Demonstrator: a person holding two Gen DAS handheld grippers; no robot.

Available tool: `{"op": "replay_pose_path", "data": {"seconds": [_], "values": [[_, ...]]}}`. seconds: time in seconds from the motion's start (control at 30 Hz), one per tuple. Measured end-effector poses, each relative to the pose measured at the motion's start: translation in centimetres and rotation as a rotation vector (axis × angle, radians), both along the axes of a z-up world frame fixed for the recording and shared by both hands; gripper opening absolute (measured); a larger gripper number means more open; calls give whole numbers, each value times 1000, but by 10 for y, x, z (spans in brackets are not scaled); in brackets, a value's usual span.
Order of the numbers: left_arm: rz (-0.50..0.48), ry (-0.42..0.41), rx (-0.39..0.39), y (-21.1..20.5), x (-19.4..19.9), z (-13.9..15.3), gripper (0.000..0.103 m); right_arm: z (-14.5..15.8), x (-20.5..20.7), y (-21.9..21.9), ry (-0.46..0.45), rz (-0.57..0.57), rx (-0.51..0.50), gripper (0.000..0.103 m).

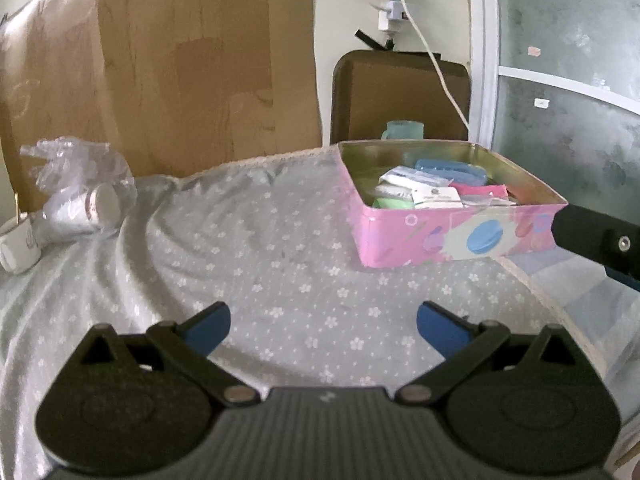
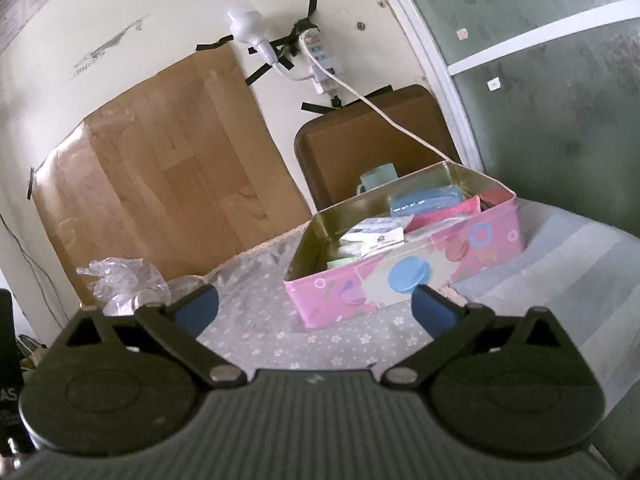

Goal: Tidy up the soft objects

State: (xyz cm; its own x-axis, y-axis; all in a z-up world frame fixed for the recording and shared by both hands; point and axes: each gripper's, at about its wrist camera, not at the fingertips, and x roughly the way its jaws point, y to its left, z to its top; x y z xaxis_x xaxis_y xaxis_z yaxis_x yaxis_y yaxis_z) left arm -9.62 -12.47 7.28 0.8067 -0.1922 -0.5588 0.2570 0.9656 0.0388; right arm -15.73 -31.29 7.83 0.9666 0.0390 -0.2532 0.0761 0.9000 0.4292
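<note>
- Both grippers are released and hold nothing: the left gripper (image 1: 323,322) hangs over the bare flowered cloth (image 1: 248,264) of the surface, and the right gripper (image 2: 316,312) has its blue pads spread wide just short of the pink tin (image 2: 404,276).
- Soft packets and pouches (image 1: 436,190) already lie heaped inside the tin, which sits toward the surface's far right corner.
- Nothing soft lies loose on the cloth that I can see.
- Risk, as I judge it: the tin stands close to the right edge, so a push from the right gripper could slide it on the loose, wrinkled cloth; the heap could also spill.
- Only the left view shows the right gripper's black finger (image 1: 600,240) beside the tin, and a white cup (image 1: 18,246) by the plastic bag (image 1: 80,184) at the far left.
- Only the right view shows the bulb (image 2: 246,24) on the wall.
</note>
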Motion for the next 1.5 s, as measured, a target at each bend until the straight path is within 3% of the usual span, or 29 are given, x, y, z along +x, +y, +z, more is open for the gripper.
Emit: {"op": "replay_pose_path", "data": {"seconds": [0.17, 0.43, 0.6, 1.13, 1.5], "values": [[15, 19, 34, -3, 5, -14, 103, -9, 3, 2, -1, -37, -33, 103], [19, 95, 59, -1, 13, -45, 103, -33, 12, -2, 56, -67, -7, 103], [29, 96, 104, -3, 16, -55, 103, -39, 19, 0, 81, -68, 5, 103], [20, 140, 137, -4, 23, -69, 103, -52, 31, 5, 124, -88, 13, 103], [-4, 107, 164, -10, 19, -66, 103, -55, 30, -2, 119, -107, 33, 103]]}}
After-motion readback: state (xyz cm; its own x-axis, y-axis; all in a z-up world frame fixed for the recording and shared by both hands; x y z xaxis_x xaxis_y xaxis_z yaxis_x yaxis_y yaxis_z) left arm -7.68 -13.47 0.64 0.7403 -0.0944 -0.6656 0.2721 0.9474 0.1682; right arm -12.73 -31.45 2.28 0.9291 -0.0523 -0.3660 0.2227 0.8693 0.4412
